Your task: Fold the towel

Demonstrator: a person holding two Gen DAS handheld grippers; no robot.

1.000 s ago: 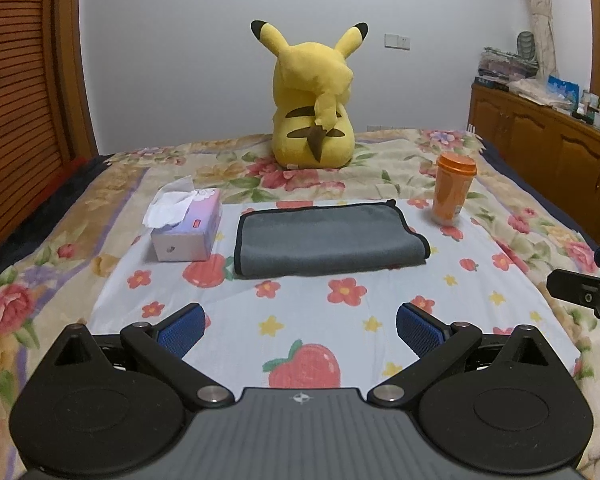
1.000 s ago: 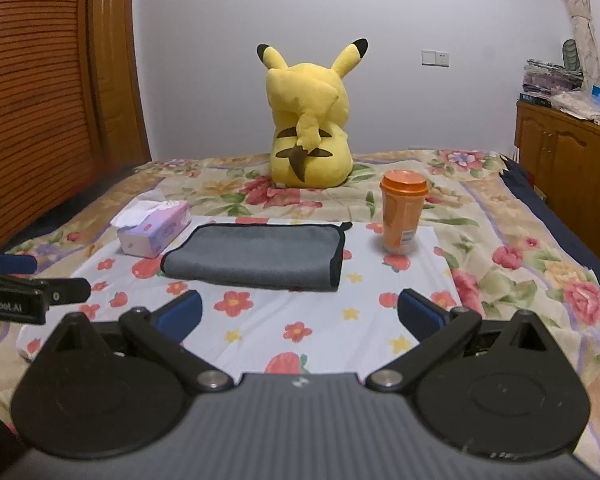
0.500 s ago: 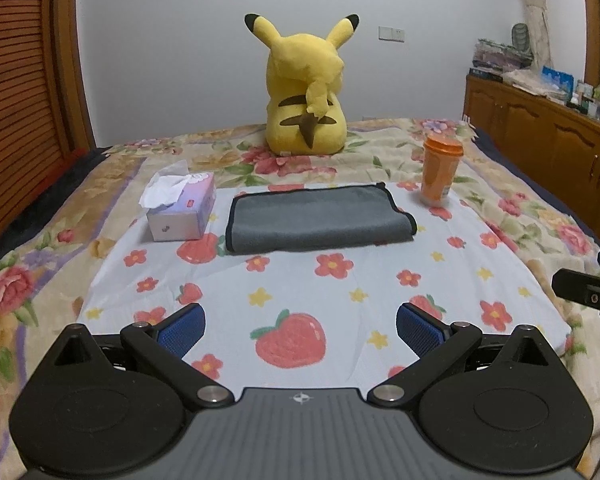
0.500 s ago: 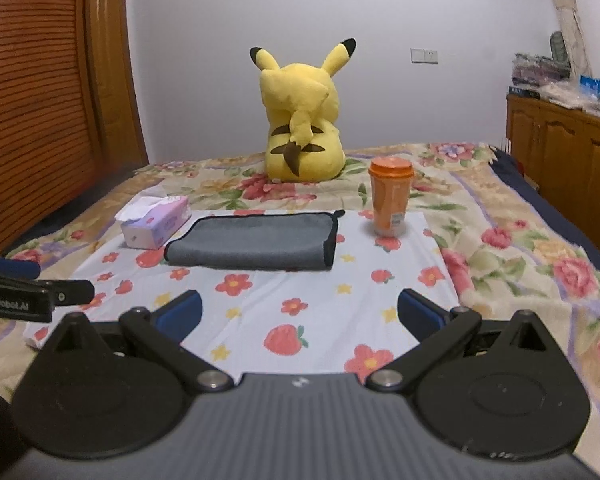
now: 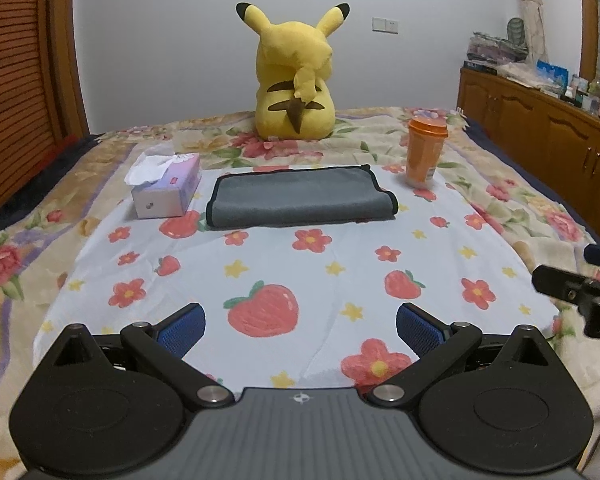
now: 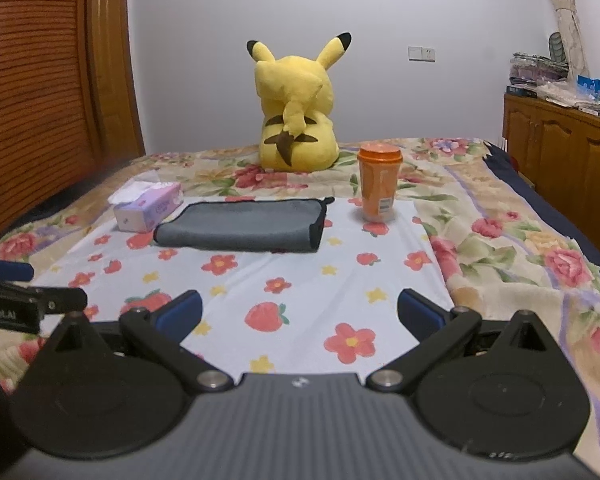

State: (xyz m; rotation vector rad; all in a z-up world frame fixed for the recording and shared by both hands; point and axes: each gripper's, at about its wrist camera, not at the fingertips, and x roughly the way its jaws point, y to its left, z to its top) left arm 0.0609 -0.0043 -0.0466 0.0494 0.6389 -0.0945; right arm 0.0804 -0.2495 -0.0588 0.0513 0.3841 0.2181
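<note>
A grey towel [image 5: 300,198] with black trim lies folded flat on the white flowered sheet [image 5: 300,272], far ahead of both grippers; it also shows in the right wrist view [image 6: 244,226]. My left gripper [image 5: 300,326] is open and empty, low over the sheet's near edge. My right gripper [image 6: 300,314] is open and empty, likewise held back from the towel. Each gripper's tip shows at the edge of the other's view.
A tissue box [image 5: 166,188] stands left of the towel, an orange cup [image 5: 422,152] to its right, a yellow plush toy [image 5: 296,80] behind it. A wooden cabinet [image 5: 540,136] runs along the right, a wooden door [image 6: 40,100] on the left.
Both grippers have drawn back from the towel, which now looks smaller and farther away. Both stay open. The towel has not moved.
</note>
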